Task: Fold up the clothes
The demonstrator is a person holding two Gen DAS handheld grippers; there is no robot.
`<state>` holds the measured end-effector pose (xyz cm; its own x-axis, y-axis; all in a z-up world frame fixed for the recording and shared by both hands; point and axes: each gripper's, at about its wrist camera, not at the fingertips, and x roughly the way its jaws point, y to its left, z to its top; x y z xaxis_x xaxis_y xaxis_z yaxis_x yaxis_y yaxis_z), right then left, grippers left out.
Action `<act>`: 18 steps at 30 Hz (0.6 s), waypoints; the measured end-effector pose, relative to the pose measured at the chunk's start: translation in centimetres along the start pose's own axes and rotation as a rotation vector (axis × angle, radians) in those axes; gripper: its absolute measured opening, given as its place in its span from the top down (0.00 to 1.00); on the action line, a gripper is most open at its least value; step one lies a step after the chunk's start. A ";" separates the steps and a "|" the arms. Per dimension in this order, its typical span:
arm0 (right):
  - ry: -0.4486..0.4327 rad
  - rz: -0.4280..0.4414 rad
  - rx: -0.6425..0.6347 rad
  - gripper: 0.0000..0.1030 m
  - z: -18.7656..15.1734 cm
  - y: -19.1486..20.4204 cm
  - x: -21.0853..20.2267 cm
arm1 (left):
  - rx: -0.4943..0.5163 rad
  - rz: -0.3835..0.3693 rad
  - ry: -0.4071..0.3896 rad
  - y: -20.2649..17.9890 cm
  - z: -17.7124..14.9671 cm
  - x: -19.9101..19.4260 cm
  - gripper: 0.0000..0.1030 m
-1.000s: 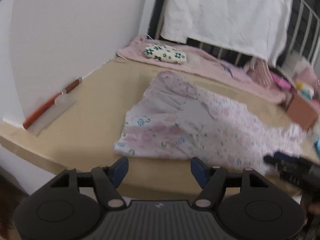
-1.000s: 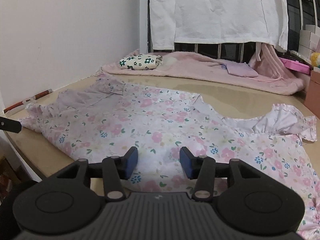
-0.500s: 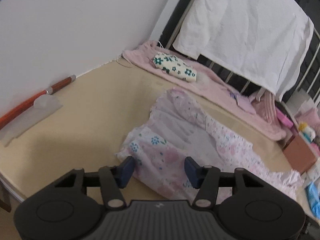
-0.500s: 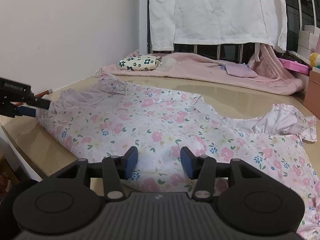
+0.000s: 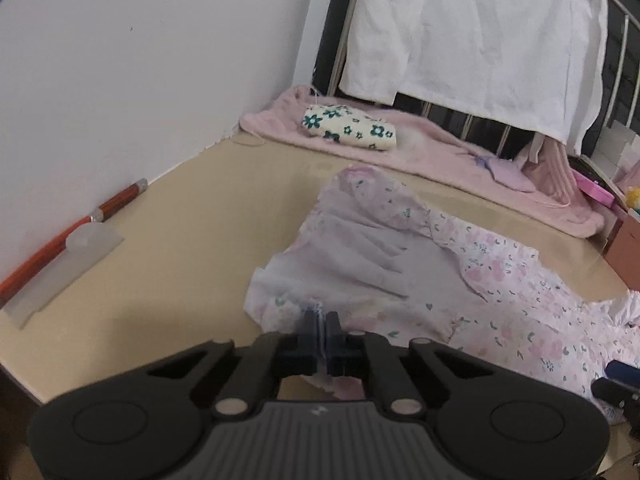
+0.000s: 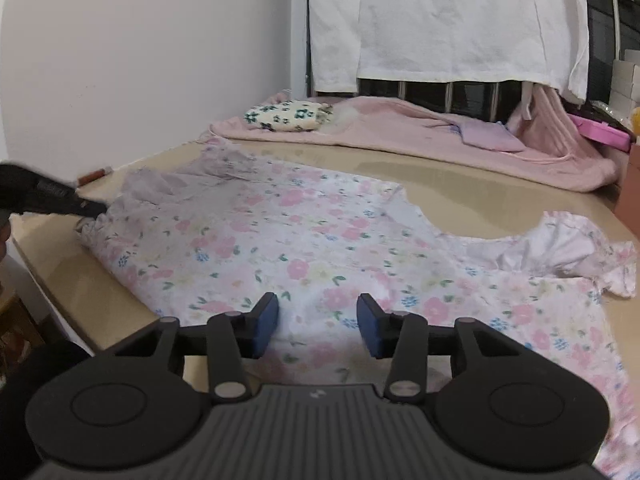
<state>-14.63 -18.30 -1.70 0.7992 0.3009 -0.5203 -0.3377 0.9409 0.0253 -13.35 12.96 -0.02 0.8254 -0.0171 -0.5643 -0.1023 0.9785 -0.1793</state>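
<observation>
A white dress with pink and blue flowers [image 6: 304, 236] lies spread across the beige table [image 5: 180, 240]. In the left wrist view my left gripper [image 5: 321, 326] is shut on the near left hem corner of the floral dress [image 5: 392, 264], with fabric pinched between the blue pads. The same gripper [image 6: 86, 209] shows at the far left of the right wrist view, at the cloth's left edge. My right gripper [image 6: 318, 320] stands open just above the dress's front edge, nothing between its fingers. Its tip [image 5: 618, 376] peeks in at the lower right of the left wrist view.
A pink blanket [image 6: 420, 124] with a small floral pouch [image 5: 348, 130] lies along the back of the table. A white sheet [image 6: 440, 20] hangs over a metal rail. A red-handled scraper [image 5: 68, 244] rests by the left wall [image 5: 120, 80]. A brown box [image 5: 624, 248] stands at right.
My left gripper moved in onto the dress's left hem corner and went from open to shut on the fabric. The right gripper barely moved and stays open.
</observation>
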 end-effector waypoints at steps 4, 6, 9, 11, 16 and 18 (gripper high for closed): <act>0.038 0.036 0.014 0.56 1.2 -1.2 -0.4 | 0.000 -0.073 0.004 0.4 1.6 -0.8 0.53; 0.050 0.057 0.022 0.55 2.0 -1.8 -0.8 | 0.004 -0.114 -0.043 0.8 4.0 -1.3 0.38; 0.013 0.090 0.026 0.54 5.3 -3.5 -2.0 | 0.124 -0.141 -0.045 0.0 8.4 -0.4 0.28; 0.023 0.083 -0.023 0.54 8.3 -4.7 -1.0 | 0.212 -0.170 -0.043 -1.2 11.7 1.7 0.27; 0.151 0.143 -0.168 0.49 15.2 -7.2 5.4 | 0.291 -0.189 0.099 -4.8 16.9 10.0 0.19; 0.240 0.169 -0.233 0.42 16.8 -7.9 9.8 | 0.339 -0.221 0.170 -5.2 17.3 13.4 0.17</act>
<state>4.24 -20.13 7.34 0.5928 0.3775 -0.7114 -0.5808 0.8124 -0.0528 7.91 11.19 7.30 0.7011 -0.2393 -0.6717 0.2781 0.9592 -0.0516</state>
